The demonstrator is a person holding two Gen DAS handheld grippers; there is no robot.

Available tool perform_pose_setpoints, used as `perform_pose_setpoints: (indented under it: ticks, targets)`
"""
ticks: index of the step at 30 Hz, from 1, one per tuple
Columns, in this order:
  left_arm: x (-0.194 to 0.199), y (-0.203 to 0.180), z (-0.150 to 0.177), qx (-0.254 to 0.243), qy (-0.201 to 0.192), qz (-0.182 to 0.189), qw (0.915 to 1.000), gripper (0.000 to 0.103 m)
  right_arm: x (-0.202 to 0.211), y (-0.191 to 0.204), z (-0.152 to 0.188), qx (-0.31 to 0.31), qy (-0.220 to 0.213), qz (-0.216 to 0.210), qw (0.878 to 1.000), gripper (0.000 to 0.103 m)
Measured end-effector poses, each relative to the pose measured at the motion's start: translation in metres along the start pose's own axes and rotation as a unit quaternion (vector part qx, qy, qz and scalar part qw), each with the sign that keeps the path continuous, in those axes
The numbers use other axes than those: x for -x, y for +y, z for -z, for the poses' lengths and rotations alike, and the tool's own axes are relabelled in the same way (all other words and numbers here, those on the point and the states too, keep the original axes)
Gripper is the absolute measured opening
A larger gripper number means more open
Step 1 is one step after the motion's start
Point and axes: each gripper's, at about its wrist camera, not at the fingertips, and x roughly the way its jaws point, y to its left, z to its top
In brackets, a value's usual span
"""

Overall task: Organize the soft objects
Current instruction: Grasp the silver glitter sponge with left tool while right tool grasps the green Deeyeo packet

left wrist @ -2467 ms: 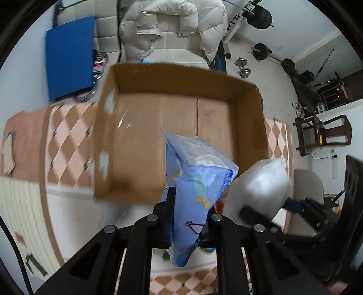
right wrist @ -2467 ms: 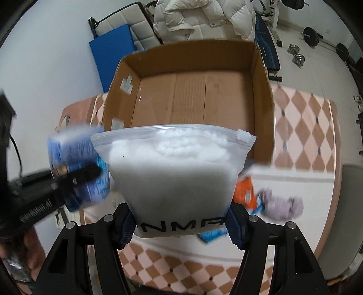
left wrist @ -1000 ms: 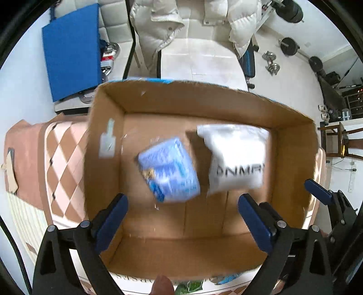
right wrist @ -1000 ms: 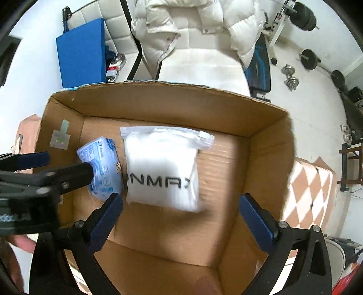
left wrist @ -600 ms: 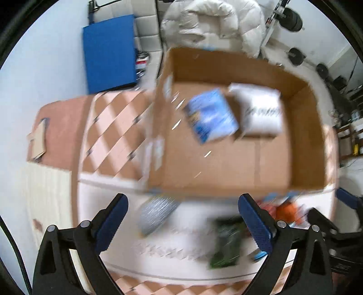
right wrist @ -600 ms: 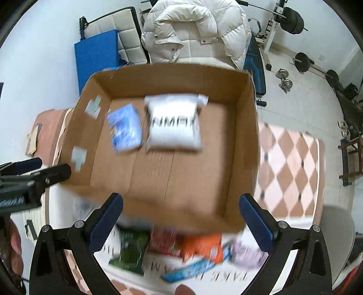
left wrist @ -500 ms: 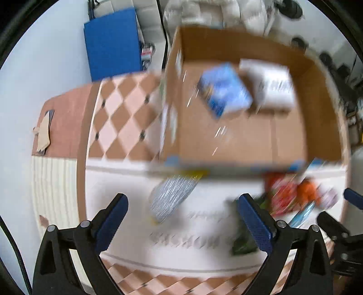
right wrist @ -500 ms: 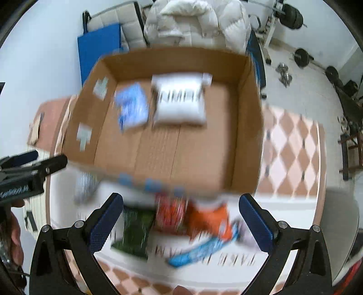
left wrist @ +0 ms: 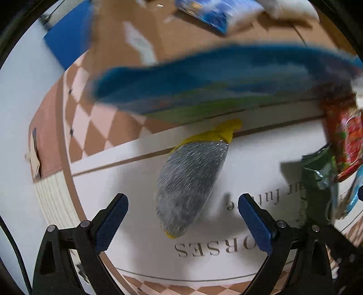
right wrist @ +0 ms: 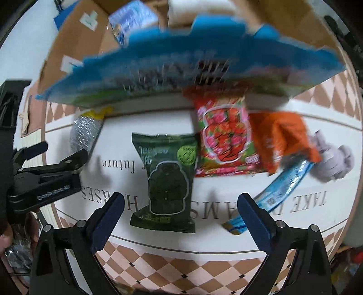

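Near the white mat's (right wrist: 226, 229) front edge my right gripper (right wrist: 179, 217) hovers, jaws wide but closing around the green packet (right wrist: 168, 181) untouched, while my left gripper (left wrist: 181, 217) gapes over what looks like a silver pouch (left wrist: 190, 181).

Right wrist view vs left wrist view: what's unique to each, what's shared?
Right only: orange packet, lilac plush, the left claw seen from the side.
Left only: nothing distinct; just a closer look at the silver pouch.
Both: silver pouch, green packet, red packet, cardboard box, blue pack inside.
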Motion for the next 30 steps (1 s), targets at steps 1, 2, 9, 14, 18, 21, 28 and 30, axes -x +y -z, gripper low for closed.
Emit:
perform_pose_setpoints:
  ticks: [1, 2, 9, 14, 18, 21, 28, 30]
  targets:
    - [-0.003, -0.002, -0.002, -0.005, 0.003, 0.003, 1.0, 0.098, -0.007, 0.002, 0.0, -0.003, 0.009, -0.001, 1.0, 0.097]
    - [-0.005, -0.002, -0.003, -0.005, 0.005, 0.009, 0.9999, 0.091, -0.012, 0.003, -0.001, -0.006, 0.015, -0.001, 1.0, 0.095]
    - [-0.018, 0.02, 0.023, 0.094, 0.051, 0.12, 0.9869, 0.049, -0.044, 0.013, 0.003, -0.013, 0.053, 0.005, 0.998, 0.048]
    - [-0.03, 0.03, 0.074, 0.172, 0.085, 0.196, 0.9617, 0.048, -0.046, 0.013, 0.033, 0.009, 0.061, 0.018, 0.998, 0.04]
    - [-0.041, 0.022, 0.106, 0.194, 0.098, 0.216, 0.9517, 0.049, -0.05, 0.01, 0.065, 0.031, 0.077, 0.032, 0.996, 0.039]
    - [-0.044, 0.02, 0.11, 0.194, 0.091, 0.209, 0.9541, 0.052, -0.051, 0.009, 0.074, 0.042, 0.074, 0.044, 0.995, 0.039]
    - [-0.032, 0.004, 0.114, 0.162, 0.079, 0.156, 0.9713, 0.048, -0.065, 0.023, 0.064, 0.051, 0.06, 0.057, 0.995, 0.047]
    - [-0.027, 0.0, 0.118, 0.164, 0.08, 0.16, 0.9701, 0.046, -0.071, 0.025, 0.061, 0.046, 0.067, 0.053, 0.995, 0.045]
